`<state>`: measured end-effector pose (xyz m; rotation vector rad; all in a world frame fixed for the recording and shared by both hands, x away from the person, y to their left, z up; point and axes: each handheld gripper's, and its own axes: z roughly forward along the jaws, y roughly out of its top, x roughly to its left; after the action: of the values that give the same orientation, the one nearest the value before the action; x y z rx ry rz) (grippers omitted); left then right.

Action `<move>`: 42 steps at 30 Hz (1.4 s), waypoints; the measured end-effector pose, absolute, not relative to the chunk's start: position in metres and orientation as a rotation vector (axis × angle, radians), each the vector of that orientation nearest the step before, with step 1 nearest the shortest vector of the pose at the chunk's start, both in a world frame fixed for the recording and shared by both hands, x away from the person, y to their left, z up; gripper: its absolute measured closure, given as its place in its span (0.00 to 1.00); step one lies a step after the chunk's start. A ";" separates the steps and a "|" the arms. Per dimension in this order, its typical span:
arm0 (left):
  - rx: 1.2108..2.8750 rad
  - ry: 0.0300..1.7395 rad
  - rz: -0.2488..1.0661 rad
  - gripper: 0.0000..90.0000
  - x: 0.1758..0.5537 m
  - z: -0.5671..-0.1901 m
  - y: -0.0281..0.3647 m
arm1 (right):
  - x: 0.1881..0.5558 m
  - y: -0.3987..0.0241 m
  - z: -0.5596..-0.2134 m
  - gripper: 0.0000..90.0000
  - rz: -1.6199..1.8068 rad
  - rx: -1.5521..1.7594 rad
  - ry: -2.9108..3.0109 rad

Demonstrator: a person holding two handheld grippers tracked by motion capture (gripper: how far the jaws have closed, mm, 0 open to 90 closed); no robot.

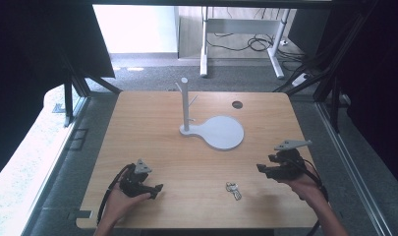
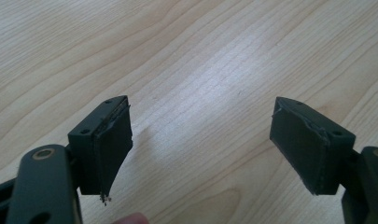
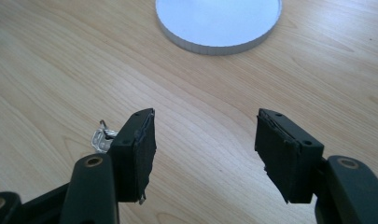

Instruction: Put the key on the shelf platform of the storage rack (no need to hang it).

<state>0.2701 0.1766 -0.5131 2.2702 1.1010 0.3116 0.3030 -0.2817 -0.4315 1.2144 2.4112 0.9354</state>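
A: Your left tongs sit low at the near left of the worktop, in your left hand. In the left gripper view the two black jaws stand wide apart with bare wood grain between them. They have hold of nothing.

B: And your right tongs?

A: You carry them at the near right edge of the worktop, in your right hand, tips turned toward the middle. In the right gripper view the jaws are spread too, with wood between the pads, so they grip nothing either.

B: Where are the keys?

A: A small silvery bunch lies flat on the worktop, near the front edge, between your two hands and nearer your right one. In the high view it sits ahead of and below the right tongs' tips, apart from them. In the right gripper view you see a bit of the metal peeping out just beside the outer side of the jaw at picture left, not between the jaws.

B: What else is on the worktop?

A: A white stand: a round flat base past the middle, with an upright post rising from its left end and short pegs sticking out near the top. The base's rim shows at the top of the right gripper view, well apart from the keys. A small round hole sits in the worktop farther back.
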 end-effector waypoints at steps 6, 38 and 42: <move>2.268 1.103 0.312 0.24 0.270 -0.512 0.178 | 0.305 -0.267 -0.429 0.44 0.917 1.171 2.452; 2.273 1.090 0.313 0.24 0.269 -0.511 0.178 | 0.321 -0.211 -0.441 0.52 0.790 1.054 2.667; 2.272 1.094 0.306 0.24 0.269 -0.511 0.177 | 0.322 -0.206 -0.444 0.53 0.767 1.045 2.697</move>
<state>0.2694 0.1772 -0.5114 2.2721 1.0939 0.3058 0.3218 -0.2064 -0.4442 1.0450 2.6967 0.7670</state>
